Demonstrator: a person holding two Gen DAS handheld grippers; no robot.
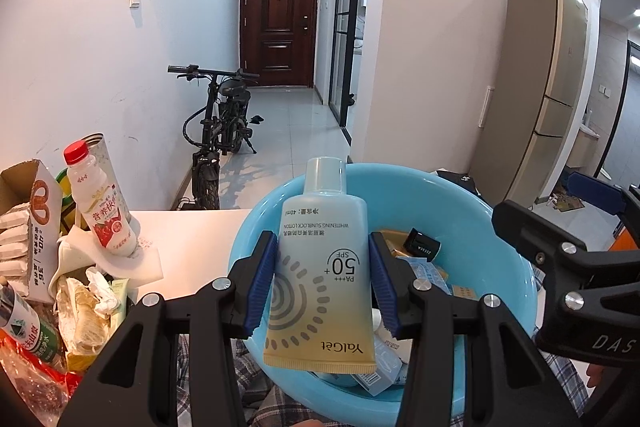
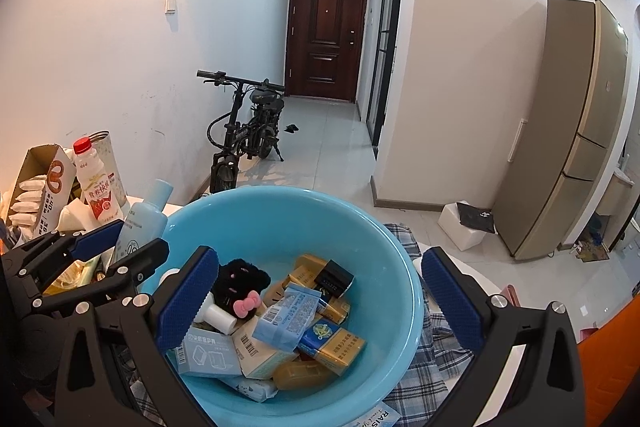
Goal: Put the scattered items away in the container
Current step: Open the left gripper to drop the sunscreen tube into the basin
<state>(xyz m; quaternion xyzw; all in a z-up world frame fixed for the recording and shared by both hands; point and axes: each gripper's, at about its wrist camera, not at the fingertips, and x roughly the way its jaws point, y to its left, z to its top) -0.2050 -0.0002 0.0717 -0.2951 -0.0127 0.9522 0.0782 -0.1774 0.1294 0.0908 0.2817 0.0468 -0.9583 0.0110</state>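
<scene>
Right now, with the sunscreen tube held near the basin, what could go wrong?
1. In the right wrist view the sunscreen tube sits near the blue basin rim's left edge; released early, it might land outside.
2. The open right gripper hovers over the basin and could obstruct the left gripper.

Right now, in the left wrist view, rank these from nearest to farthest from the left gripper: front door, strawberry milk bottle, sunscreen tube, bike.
1. Sunscreen tube: clamped in the left gripper, over the blue basin.
2. Strawberry milk bottle: left, on the table.
3. Bike: on the floor past the table.
4. Front door: end of the hallway.
</scene>
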